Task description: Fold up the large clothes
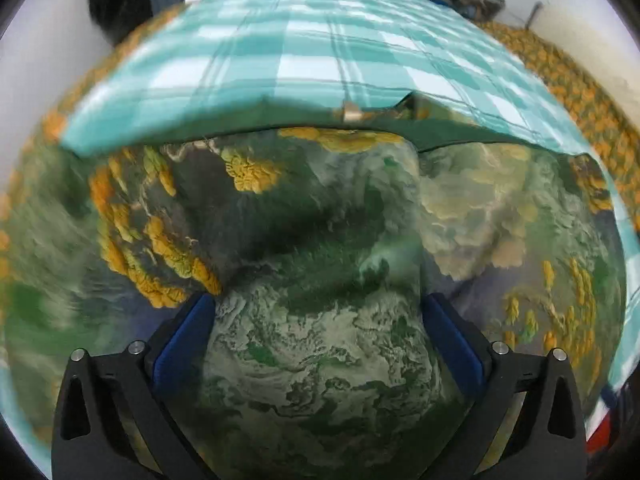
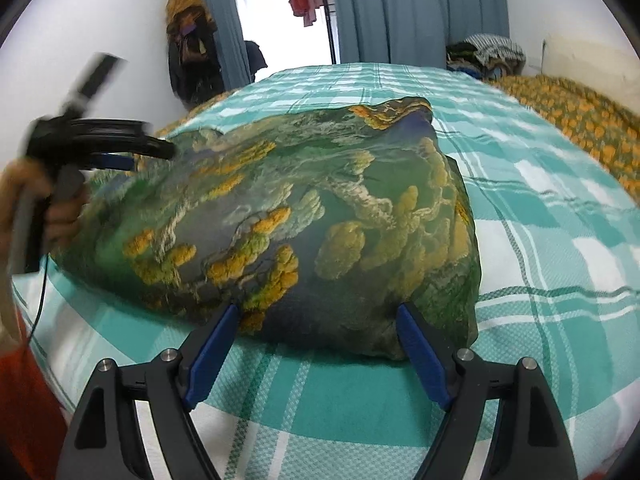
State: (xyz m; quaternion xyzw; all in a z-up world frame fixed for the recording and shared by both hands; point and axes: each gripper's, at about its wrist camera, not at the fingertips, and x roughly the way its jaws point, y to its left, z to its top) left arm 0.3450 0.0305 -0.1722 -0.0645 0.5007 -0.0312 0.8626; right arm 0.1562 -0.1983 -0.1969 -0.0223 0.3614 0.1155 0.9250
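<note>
— While the garment (image 2: 288, 216) is spread in a rumpled mound on the bed (image 2: 540, 248), where is it placed in the right wrist view?

— It is seen at the centre, reaching from nine o'clock toward two o'clock, on the teal-and-white checked sheet. A green print with orange and yellow patches is shown on it, and its near edge is lifted off the sheet.

— How are the right tongs (image 2: 318, 312) set?

— They are held wide open at six o'clock, nothing gripped; the blue pads (image 2: 212, 356) are placed at the garment's near edge, one to each side. Whether the cloth is touched cannot be told.

— And the left tongs (image 1: 318, 304)?

— In the left wrist view they are also opened wide, and a bulge of the printed cloth (image 1: 320, 352) is seen filling the gap between the blue pads (image 1: 184, 344). Whether it is pinched cannot be told. In the right wrist view the same tool (image 2: 96, 148) is seen blurred at nine o'clock, against the garment's left end — held by a hand (image 2: 60, 216).

— What else is shown?

— An orange-flowered cover (image 2: 572, 120) is laid along the bed's edge at two o'clock, a pile of folded cloth (image 2: 486, 54) is seen at one o'clock, and blue-grey curtains (image 2: 416, 8) are hung at twelve.
</note>
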